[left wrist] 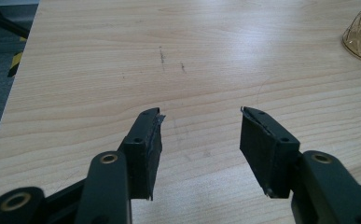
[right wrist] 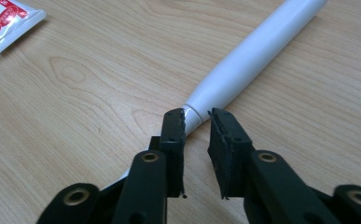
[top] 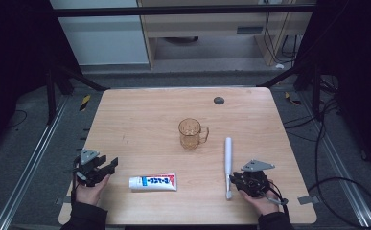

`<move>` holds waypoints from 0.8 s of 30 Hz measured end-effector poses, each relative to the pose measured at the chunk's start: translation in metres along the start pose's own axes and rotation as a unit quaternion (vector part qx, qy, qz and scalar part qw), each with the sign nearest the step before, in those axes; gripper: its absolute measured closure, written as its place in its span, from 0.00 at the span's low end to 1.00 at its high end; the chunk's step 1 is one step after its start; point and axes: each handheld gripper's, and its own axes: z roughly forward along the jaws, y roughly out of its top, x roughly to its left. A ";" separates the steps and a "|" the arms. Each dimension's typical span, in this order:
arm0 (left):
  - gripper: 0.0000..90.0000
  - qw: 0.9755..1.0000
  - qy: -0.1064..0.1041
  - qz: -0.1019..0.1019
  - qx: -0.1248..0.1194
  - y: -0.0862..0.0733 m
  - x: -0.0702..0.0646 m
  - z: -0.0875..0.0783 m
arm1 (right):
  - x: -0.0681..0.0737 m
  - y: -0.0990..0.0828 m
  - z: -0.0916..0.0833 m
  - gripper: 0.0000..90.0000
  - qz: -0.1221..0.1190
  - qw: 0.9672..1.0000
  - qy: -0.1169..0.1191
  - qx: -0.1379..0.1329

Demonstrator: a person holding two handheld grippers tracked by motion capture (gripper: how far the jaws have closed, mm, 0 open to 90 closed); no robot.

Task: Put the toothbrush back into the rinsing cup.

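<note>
White plastic electric toothbrush (top: 228,165) lies flat at the wooden table's (top: 149,124) right front, long axis running away from the right gripper (right wrist: 196,122), whose narrowed jaws straddle its slim near end without clearly clamping; left gripper (left wrist: 200,127), half-open and empty, sits well apart.

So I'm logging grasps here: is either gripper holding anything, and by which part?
Nothing held yet. The right gripper straddles the white toothbrush at its narrow neck, not visibly clamped. The left gripper is open.
</note>
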 end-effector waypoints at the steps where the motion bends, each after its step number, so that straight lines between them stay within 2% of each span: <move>1: 0.53 1.000 0.000 0.000 0.000 0.000 0.000 0.000 | 0.000 0.000 0.000 0.87 0.000 1.000 0.000 0.001; 10: 0.52 1.000 -0.002 0.003 0.003 0.000 -0.001 0.001 | 0.002 -0.001 0.003 0.95 -0.006 1.000 0.014 0.013; 13: 0.52 1.000 -0.003 -0.002 0.005 0.000 0.000 0.003 | 0.003 -0.001 0.004 0.95 -0.001 1.000 0.024 0.011; 21: 0.51 1.000 0.002 0.000 0.006 0.000 0.002 0.003 | 0.007 -0.001 0.007 0.94 -0.002 0.999 0.038 0.017; 24: 0.51 1.000 0.003 0.000 0.006 0.000 0.002 0.004 | 0.010 0.000 0.011 0.95 -0.009 0.999 0.042 0.022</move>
